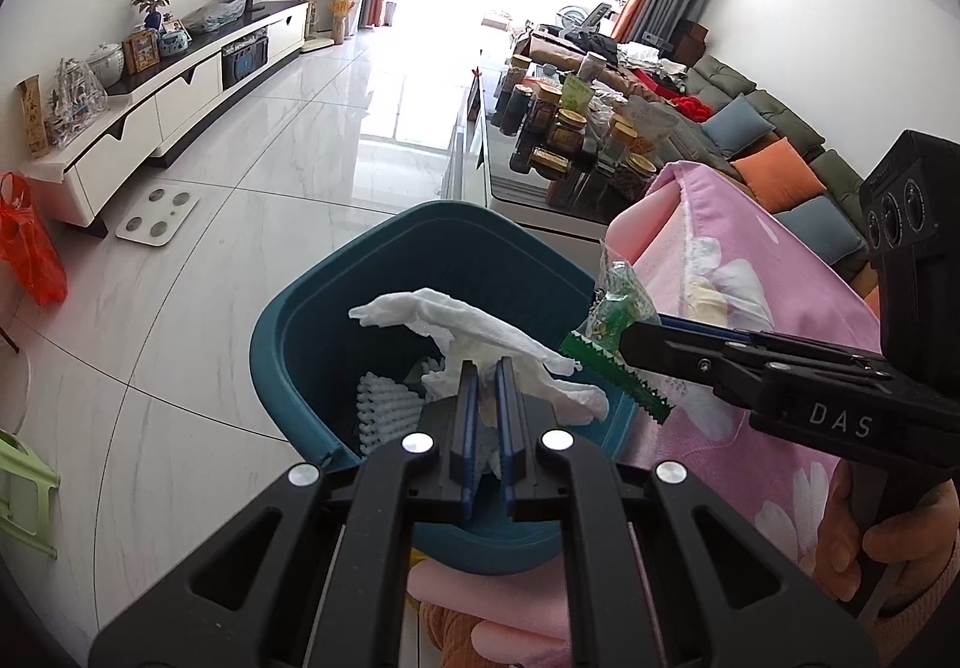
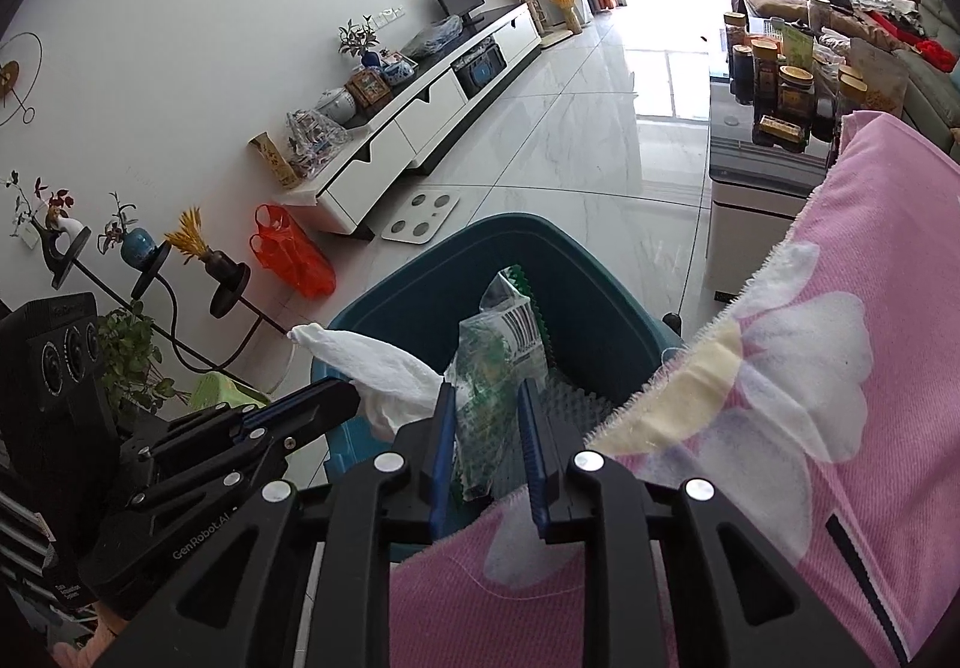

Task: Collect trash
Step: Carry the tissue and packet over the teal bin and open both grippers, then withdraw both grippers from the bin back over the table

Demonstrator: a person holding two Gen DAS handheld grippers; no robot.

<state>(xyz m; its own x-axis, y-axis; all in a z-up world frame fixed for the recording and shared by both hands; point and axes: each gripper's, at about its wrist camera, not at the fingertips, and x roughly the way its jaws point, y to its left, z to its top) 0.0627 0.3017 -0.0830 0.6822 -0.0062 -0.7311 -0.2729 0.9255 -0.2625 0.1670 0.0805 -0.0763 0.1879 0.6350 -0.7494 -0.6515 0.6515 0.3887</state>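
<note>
Left wrist view. My left gripper [image 1: 487, 368] sits low centre, jaws narrow and clamped on a white tissue [image 1: 480, 332], which hangs over the teal bin [image 1: 288, 320]. The bin fills mid-frame; white ridged foam [image 1: 387, 407] already lies inside. The right gripper [image 1: 630, 341] enters from the right edge with a green wrapper [image 1: 606, 332] at its tip, above the bin's right rim. To do the drop well, I judge the tissue should be centred over the opening before I let go, since its loose end trails toward the wrapper and could snag.

Right wrist view. The right gripper [image 2: 485, 398] is low centre, jaws partly apart with the wrapper [image 2: 498, 350] standing between them; the pads no longer look pressed on it, so I read it as being let go. It stands over the bin [image 2: 432, 278]. The left gripper [image 2: 351, 398] shows at lower left with the tissue [image 2: 372, 362]. Risk: the wrapper could tip onto the pink cloth [image 2: 870, 368] at right, just beside the rim.

Room: pale marble floor [image 2: 570, 140], white TV cabinet [image 2: 420, 128] upper left, a scale [image 2: 420, 215], an orange bag [image 2: 294, 254], a table of jars [image 2: 780, 86] upper right.
</note>
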